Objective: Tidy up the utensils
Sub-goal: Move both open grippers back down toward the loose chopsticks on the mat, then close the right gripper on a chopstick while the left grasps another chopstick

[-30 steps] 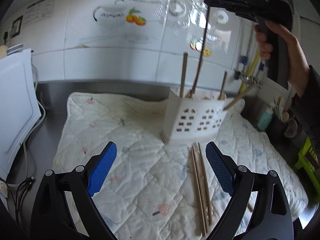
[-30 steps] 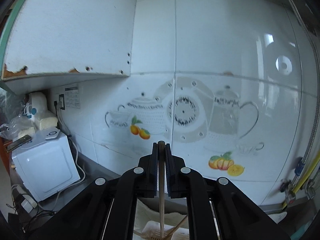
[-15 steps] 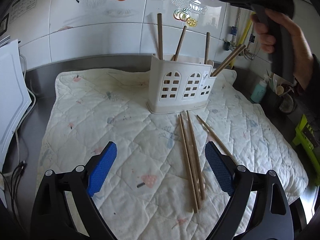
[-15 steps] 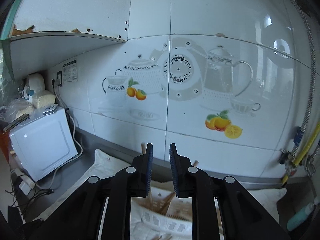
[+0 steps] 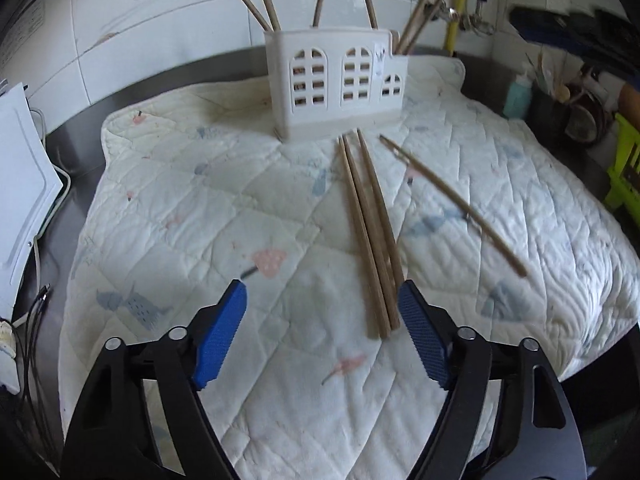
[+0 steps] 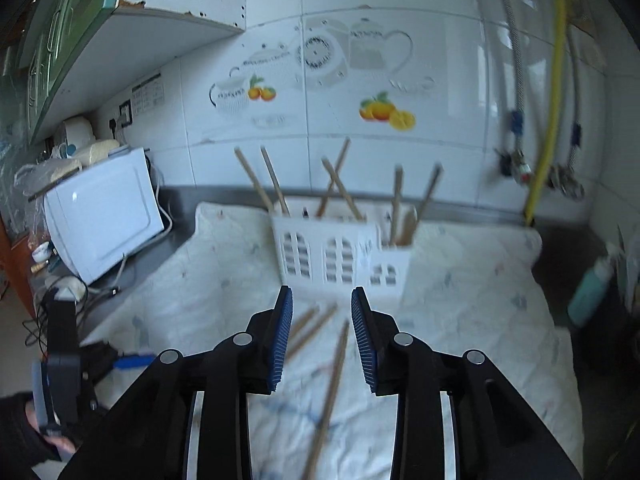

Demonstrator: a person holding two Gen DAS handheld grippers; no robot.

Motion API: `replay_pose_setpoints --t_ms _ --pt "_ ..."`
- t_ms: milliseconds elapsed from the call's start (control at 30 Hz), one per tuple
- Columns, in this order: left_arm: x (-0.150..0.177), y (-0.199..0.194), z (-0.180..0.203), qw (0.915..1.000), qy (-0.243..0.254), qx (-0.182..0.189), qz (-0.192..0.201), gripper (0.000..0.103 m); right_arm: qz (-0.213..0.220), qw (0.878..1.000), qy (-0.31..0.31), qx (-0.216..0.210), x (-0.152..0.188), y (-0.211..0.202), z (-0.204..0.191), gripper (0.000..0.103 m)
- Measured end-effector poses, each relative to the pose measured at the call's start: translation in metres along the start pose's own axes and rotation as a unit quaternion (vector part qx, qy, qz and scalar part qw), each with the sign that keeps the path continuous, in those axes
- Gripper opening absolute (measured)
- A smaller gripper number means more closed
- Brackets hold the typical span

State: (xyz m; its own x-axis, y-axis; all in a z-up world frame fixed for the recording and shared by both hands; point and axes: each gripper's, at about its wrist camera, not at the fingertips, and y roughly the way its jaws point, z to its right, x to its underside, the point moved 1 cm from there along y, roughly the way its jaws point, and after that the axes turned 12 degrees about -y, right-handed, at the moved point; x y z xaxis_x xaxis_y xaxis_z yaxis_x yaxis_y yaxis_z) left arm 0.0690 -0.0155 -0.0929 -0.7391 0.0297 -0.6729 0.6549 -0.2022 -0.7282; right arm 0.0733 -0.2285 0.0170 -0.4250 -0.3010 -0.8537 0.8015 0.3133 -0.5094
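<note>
A white utensil caddy with arched cut-outs stands at the back of the quilted mat, with several wooden chopsticks upright in it. Three chopsticks lie side by side in front of it, and a single chopstick lies slanted to their right. My left gripper hovers low over the mat, its jaws closing; nothing is pressed, and the bundle's near ends lie just inside its right finger. My right gripper points at the caddy, its jaws opening and empty, above the single chopstick.
A white appliance with cables stands to the left of the mat. A teal bottle and dark pots sit at the right, and a yellow pipe runs down the tiled wall. A green crate is at the far right.
The right gripper let go of the chopstick it held over the caddy, opened and dropped toward the mat. The left gripper sank closer to the lying chopsticks and its jaws narrowed.
</note>
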Motion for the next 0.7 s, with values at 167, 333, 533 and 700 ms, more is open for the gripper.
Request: replay_pose_setpoints --t_ms 167,333,533,700 --pt "0.012 0.009 -0.001 0.9998 0.007 -0.003 -0.021 0.071 -0.024 0.999 0.023 0.002 0.046 -0.006 -0.006 0.034" --pt "0.016 0.017 -0.002 0.9994 0.004 -0.001 -0.035 0.070 -0.039 0.999 0.034 -0.001 0.067 -0.004 -0.012 0.036" --pt "0.011 0.018 -0.005 0.9992 0.006 -0.030 -0.025 0.069 -0.052 0.998 0.044 -0.005 0.076 0.003 -0.016 0.036" --pt "0.009 0.015 -0.002 0.9996 -0.004 -0.018 -0.020 0.067 -0.062 0.997 0.050 -0.007 0.087 0.007 -0.018 0.036"
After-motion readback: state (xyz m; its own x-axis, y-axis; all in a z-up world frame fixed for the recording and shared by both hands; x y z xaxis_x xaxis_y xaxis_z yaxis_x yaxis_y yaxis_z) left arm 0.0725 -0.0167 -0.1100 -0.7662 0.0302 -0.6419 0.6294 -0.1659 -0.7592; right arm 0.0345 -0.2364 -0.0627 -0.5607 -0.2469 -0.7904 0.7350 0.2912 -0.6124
